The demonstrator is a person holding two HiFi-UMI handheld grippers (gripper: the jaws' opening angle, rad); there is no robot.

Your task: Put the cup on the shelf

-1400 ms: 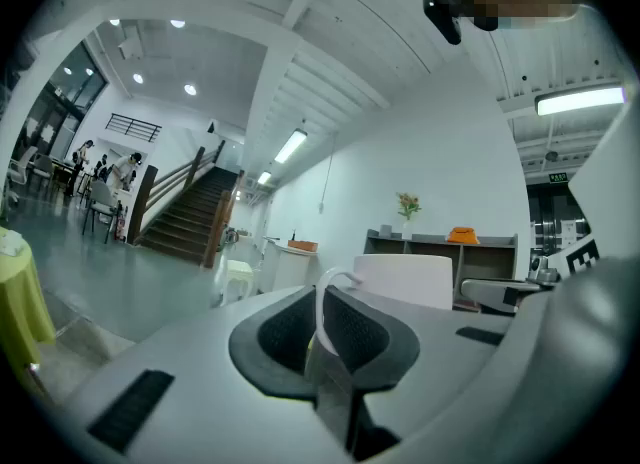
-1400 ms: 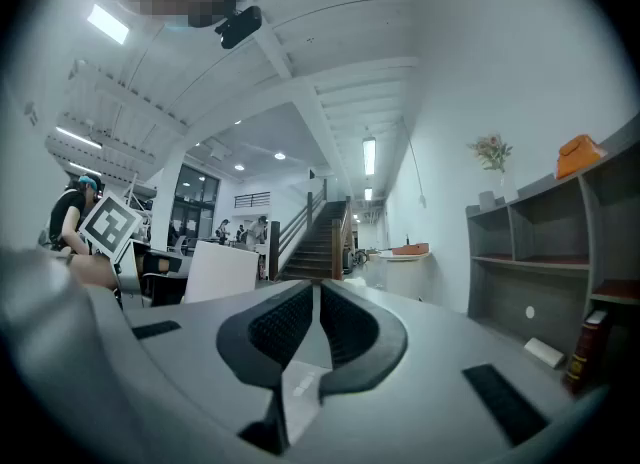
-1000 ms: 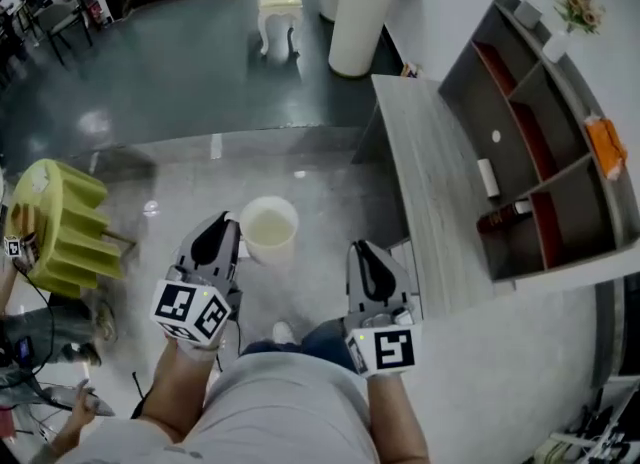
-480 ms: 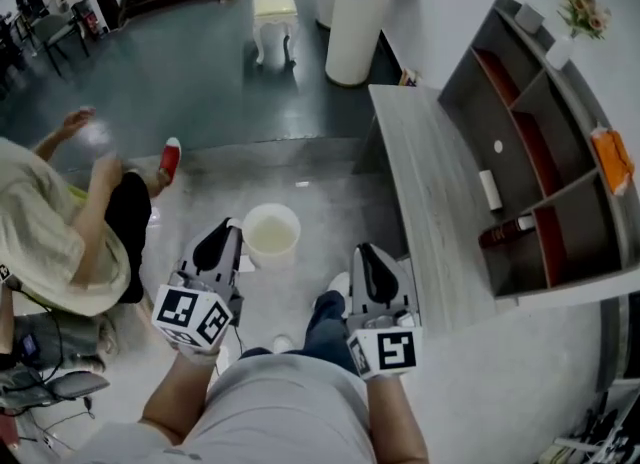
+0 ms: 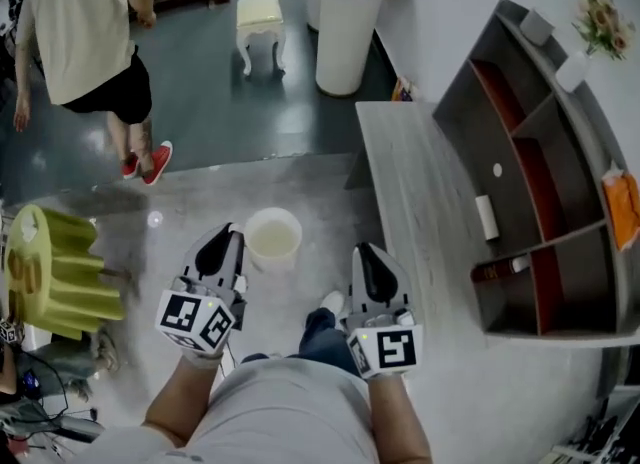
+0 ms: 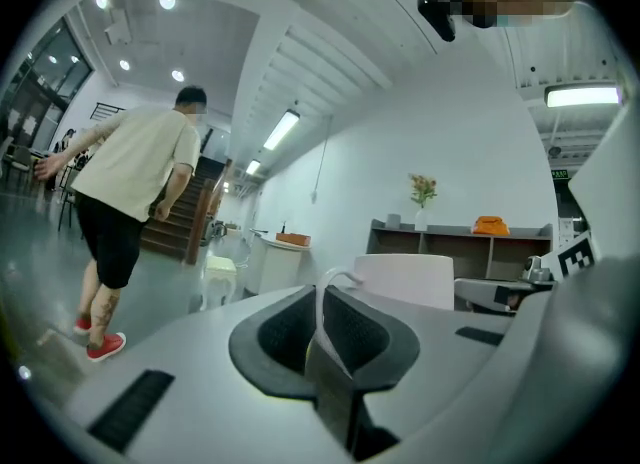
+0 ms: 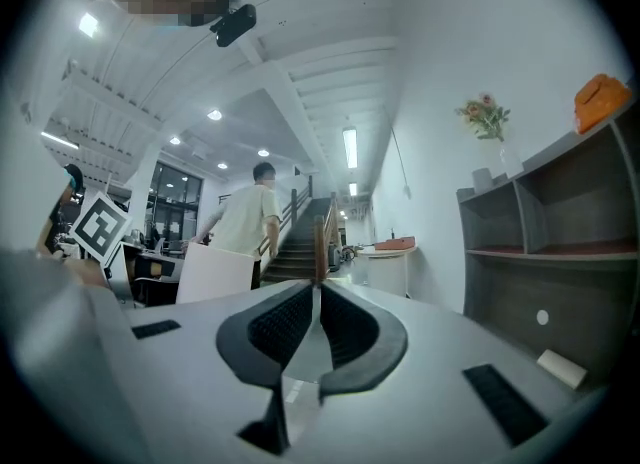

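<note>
- Cup hangs clear of the desk, clamped by its handle between the left gripper's jaws.
- Right gripper is alongside, jaws pressed together on nothing.
- Desk lies to the right, with the shelf along its wall-side edge.

Cream cup, grey shelf, and plenty of contrast.
The shelf's dividers show rust-red; left gripper and right gripper are pale grey, tipped in black, with black-and-white square markers; the stool glows lime-yellow.
</note>
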